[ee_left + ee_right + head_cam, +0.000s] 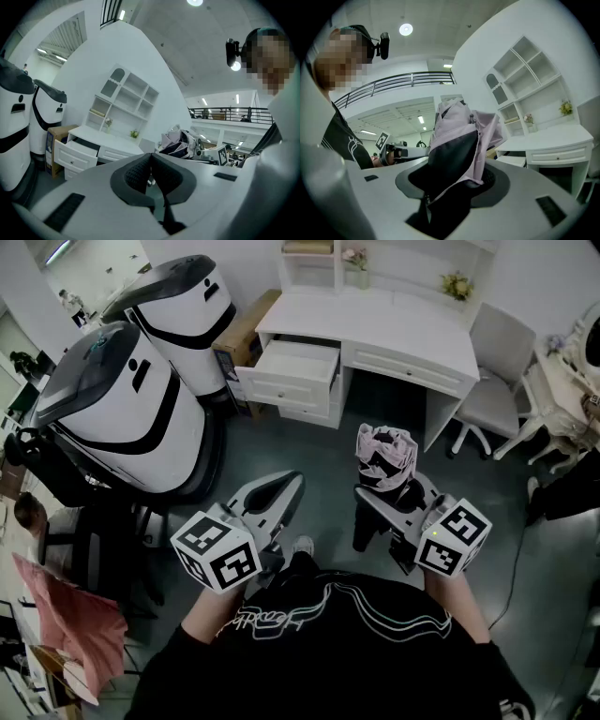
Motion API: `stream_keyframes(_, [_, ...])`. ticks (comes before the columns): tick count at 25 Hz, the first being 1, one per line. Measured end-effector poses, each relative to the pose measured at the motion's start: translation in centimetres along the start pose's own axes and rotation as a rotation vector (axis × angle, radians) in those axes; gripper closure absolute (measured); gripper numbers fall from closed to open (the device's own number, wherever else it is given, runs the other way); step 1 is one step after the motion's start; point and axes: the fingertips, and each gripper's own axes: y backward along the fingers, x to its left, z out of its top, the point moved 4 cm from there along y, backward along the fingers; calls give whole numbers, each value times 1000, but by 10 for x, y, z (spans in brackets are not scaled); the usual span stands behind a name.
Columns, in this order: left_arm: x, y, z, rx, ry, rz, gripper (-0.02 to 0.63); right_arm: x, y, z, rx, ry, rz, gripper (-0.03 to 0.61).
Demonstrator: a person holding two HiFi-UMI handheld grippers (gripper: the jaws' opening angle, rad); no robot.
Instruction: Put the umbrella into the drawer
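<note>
A folded lilac-and-black umbrella (pixel 384 457) stands upright between the jaws of my right gripper (pixel 380 489), which is shut on its lower part. In the right gripper view the umbrella (pixel 459 140) fills the space between the pads of the right gripper (pixel 454 174). My left gripper (pixel 286 486) is held level beside it, to the left. Its pads meet with nothing between them, as the left gripper view shows (pixel 150 161). The white desk (pixel 394 334) is ahead across the floor. Its left drawer (pixel 295 364) is pulled open and looks empty. The drawer (pixel 77 152) also shows at the lower left of the left gripper view.
Two large white-and-black machines (pixel 122 404) (pixel 183 301) stand to the left. A cardboard box (pixel 246 329) sits beside the desk. There is a white chair (pixel 492 381) to the desk's right, and a shelf unit (pixel 375 259) on top of it. Grey floor lies between me and the drawer.
</note>
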Motion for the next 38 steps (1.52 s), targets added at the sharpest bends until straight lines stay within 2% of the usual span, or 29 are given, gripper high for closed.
stream_keyframes(6, [-2,0,0,-1,-24,-12,594,3,2,3,-13,4,-1,351])
stream_keyframes(11, [0,-4,-3,13,-32,-6,594,1,2,4,-8,47,-2,351])
stream_keyframes(17, [10,-15,-2,11,-46,-12,594,-13,-4,4,-6,64,-15,349])
stream_keyframes(22, [49,-43,16,19,-23,-15,594,-46,-36,17,17,62,-27,348])
stream_keyframes(28, [78,-62,5,23,-17,-12,594,-75,-55,3,22,54,-31,349])
stream_keyframes(38, [218,-150,72,51,30,-17,594,-188,-178,45,53,16,-56,348])
